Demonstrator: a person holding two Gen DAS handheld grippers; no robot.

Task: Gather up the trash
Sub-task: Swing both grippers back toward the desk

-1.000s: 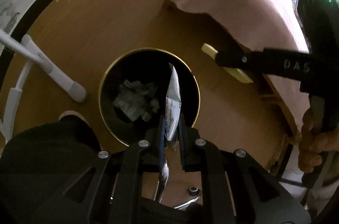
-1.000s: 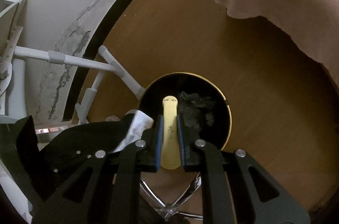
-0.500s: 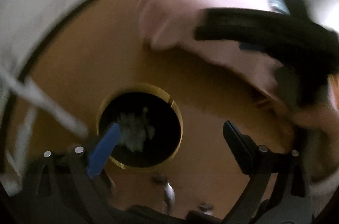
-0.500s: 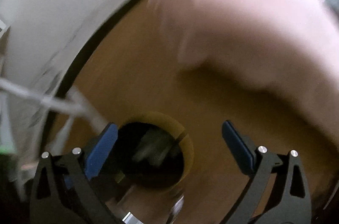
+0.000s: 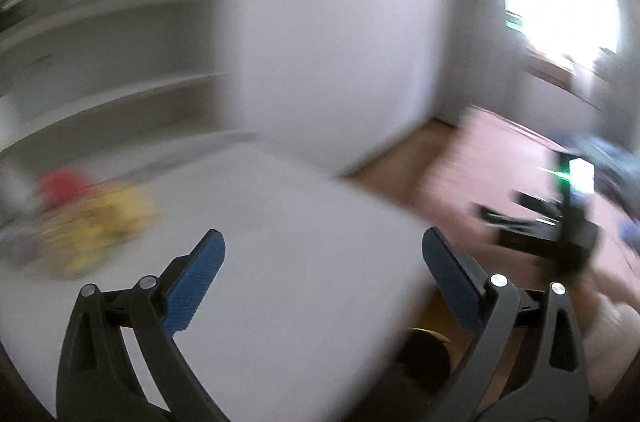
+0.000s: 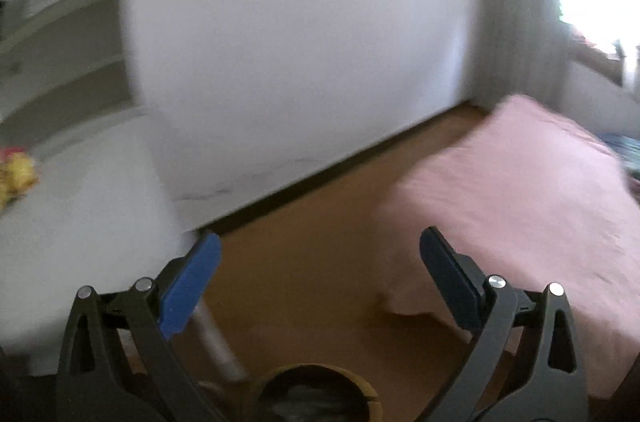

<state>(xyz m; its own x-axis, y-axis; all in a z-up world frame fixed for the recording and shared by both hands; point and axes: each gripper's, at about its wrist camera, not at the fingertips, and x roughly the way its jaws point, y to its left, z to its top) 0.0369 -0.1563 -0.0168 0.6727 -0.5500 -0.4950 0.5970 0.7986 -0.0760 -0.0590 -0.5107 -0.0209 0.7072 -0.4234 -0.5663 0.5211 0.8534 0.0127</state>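
While your view is smeared by blur, the white table and pink bed flank the wood floor where the gold-rimmed bin sits low, and your left gripper and right gripper both show fingers spread wide, empty.

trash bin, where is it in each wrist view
Left wrist: the trash bin sits low, right of centre, partly hidden by the white table.
Right wrist: the trash bin is at the bottom centre edge, gold rim up.
Shared landmark: the pink bed cover on the right.
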